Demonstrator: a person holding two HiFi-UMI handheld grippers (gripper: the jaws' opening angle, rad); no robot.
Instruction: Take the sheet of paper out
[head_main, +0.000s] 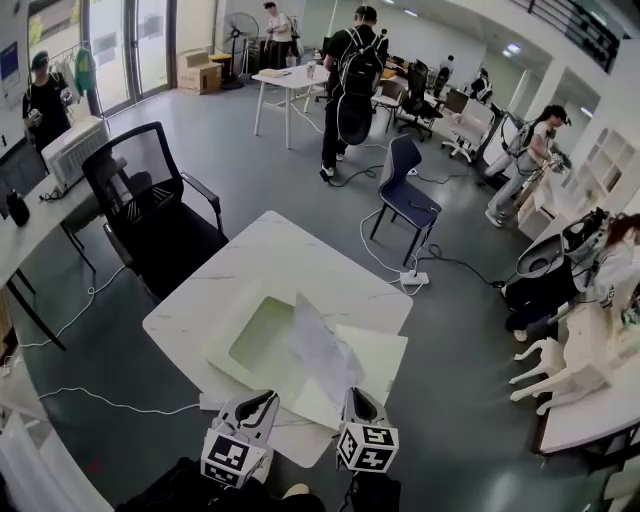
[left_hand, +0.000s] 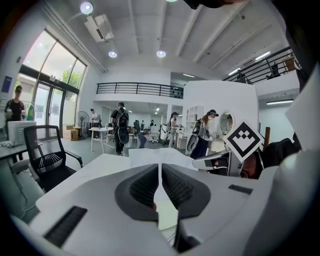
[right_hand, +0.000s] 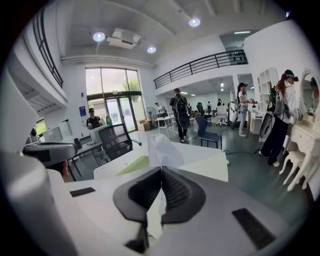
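A pale folder (head_main: 262, 338) lies open on the white marble table (head_main: 250, 260), its greenish inside showing. A thin white sheet of paper (head_main: 322, 352) stands up out of it, tilted. My right gripper (head_main: 355, 396) is shut on the sheet's near edge; in the right gripper view the paper (right_hand: 162, 149) rises from between the closed jaws of that gripper (right_hand: 161, 171). My left gripper (head_main: 262, 400) is shut on a thin pale edge that looks like the folder's near side. In the left gripper view that edge (left_hand: 165, 212) runs through the closed jaws of the left gripper (left_hand: 160, 167).
A black office chair (head_main: 150, 205) stands at the table's far left and a blue chair (head_main: 405, 190) beyond its far right. Cables and a power strip (head_main: 413, 278) lie on the floor. White furniture (head_main: 570, 370) lines the right side. Several people stand further back.
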